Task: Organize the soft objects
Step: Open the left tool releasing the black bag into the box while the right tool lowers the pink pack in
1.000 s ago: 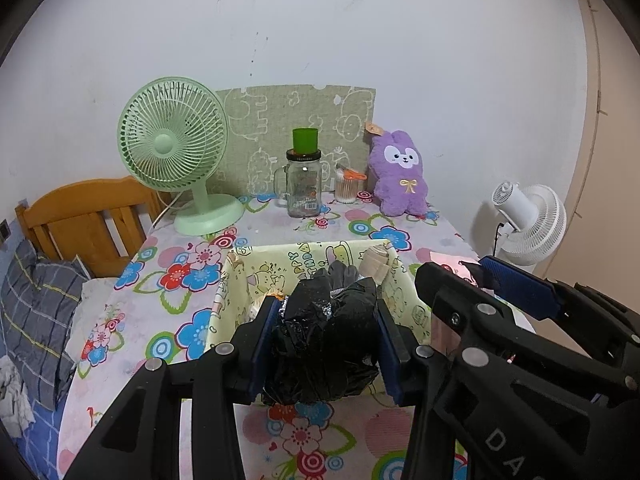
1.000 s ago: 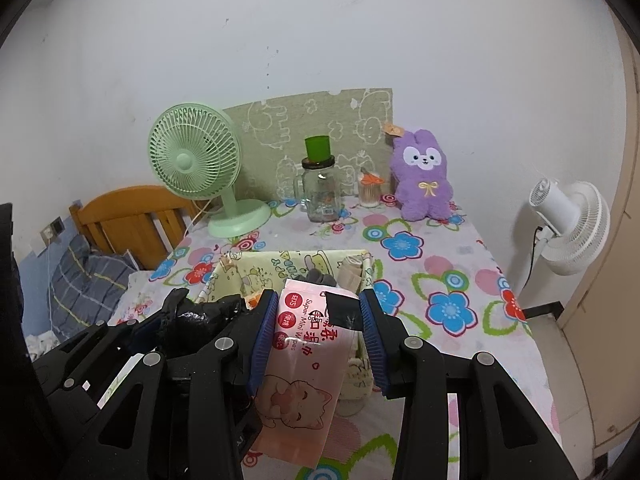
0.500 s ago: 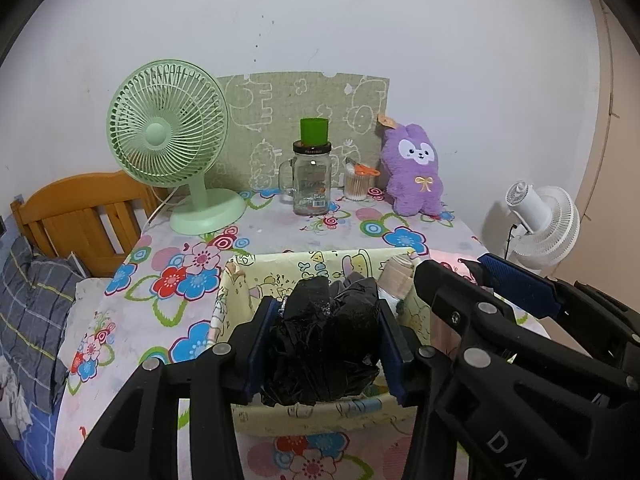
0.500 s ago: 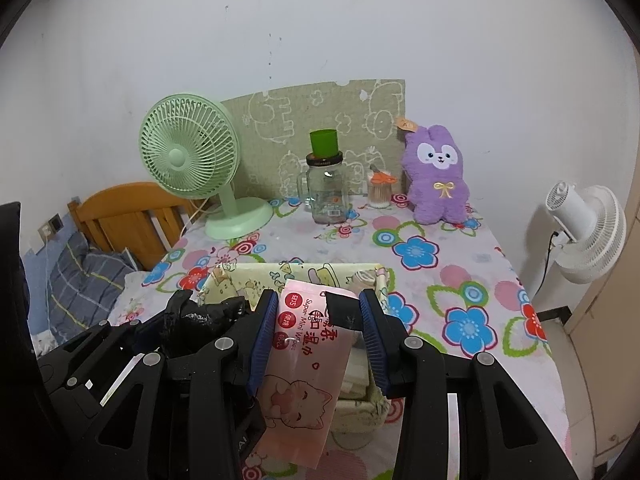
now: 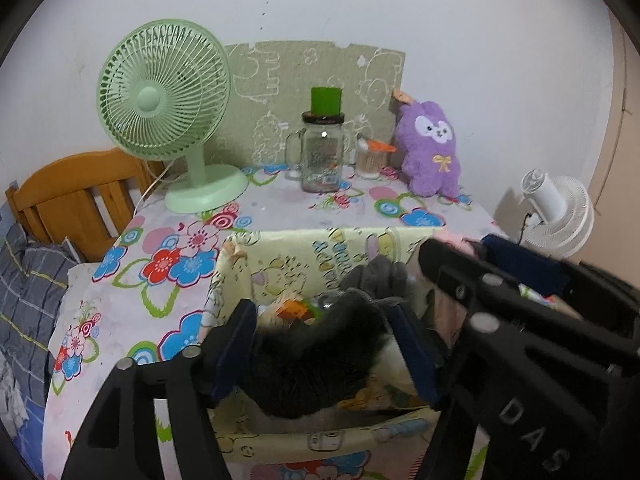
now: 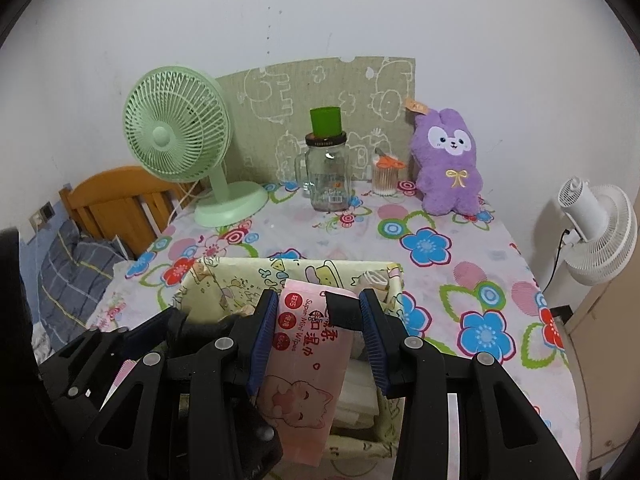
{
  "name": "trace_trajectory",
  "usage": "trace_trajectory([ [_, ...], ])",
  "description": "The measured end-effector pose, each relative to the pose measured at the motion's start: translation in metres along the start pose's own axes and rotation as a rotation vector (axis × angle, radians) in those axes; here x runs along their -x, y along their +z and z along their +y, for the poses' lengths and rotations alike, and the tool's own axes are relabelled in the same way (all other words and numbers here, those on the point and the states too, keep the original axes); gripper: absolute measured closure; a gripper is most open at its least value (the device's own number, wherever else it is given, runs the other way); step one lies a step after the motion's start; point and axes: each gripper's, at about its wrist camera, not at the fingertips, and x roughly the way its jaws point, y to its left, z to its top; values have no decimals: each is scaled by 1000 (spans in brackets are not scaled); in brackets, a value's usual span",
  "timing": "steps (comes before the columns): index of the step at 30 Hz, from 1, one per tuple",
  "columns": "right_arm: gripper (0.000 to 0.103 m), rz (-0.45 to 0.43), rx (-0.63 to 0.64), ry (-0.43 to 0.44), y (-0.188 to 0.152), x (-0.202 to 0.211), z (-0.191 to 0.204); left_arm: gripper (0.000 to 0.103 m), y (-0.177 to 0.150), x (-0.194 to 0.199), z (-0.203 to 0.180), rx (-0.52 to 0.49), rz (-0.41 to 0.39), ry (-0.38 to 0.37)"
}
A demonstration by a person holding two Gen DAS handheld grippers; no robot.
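Black crumpled bag (image 5: 316,364) clenched in our left gripper (image 5: 324,356) over yellow fabric basket (image 5: 304,256); our right gripper (image 6: 318,336) grasps pink wipes pack (image 6: 304,364) just right, jaws part-open around each.

The right hand-held gripper (image 6: 318,320) clamps a pink wipes pack (image 6: 308,364) above the yellow fabric basket (image 6: 224,284) on the table (image 6: 460,272).
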Motion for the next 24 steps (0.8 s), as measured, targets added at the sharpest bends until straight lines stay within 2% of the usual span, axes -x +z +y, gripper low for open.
trace_trajectory([
  [5,59,6,8,1,-1,-7,1,17,-3,-5,10,15,25,1],
  [13,59,10,29,-18,2,-18,7,15,-4,-7,9,-9,43,26],
  [24,59,32,29,31,10,-42,12,12,2,-14,13,-1,52,-8],
])
